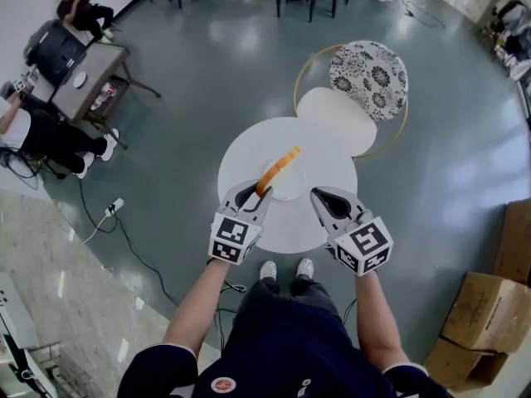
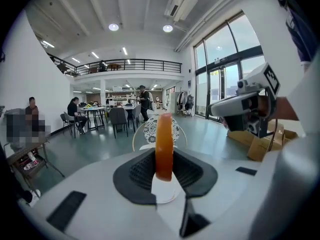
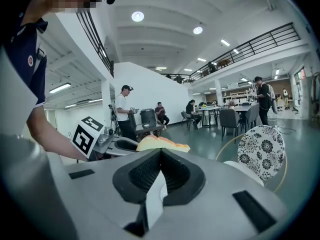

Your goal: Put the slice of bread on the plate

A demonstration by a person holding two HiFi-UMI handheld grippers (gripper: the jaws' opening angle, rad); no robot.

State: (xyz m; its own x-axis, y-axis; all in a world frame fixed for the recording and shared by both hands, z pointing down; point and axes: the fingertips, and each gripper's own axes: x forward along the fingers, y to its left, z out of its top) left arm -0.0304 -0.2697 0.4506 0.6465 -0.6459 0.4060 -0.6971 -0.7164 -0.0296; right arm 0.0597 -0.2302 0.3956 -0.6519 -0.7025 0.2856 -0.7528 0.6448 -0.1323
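A slice of bread (image 1: 279,167) with an orange-brown crust stands on edge between the jaws of my left gripper (image 1: 259,192), which is shut on it. The bread (image 2: 164,143) is upright in the left gripper view, and it hangs over the left side of a small white plate (image 1: 292,191) at the middle of the round white table (image 1: 247,152). My right gripper (image 1: 328,202) hovers over the table just right of the plate, shut with nothing in it. In the right gripper view the bread (image 3: 162,144) and the left gripper (image 3: 116,147) show beyond the closed jaws.
A chair with a white seat (image 1: 336,118) and a floral back (image 1: 369,77) stands behind the table. Cardboard boxes (image 1: 485,313) lie on the floor at the right. People sit at a desk (image 1: 83,73) far left. The holder's shoes (image 1: 286,269) are at the table's near edge.
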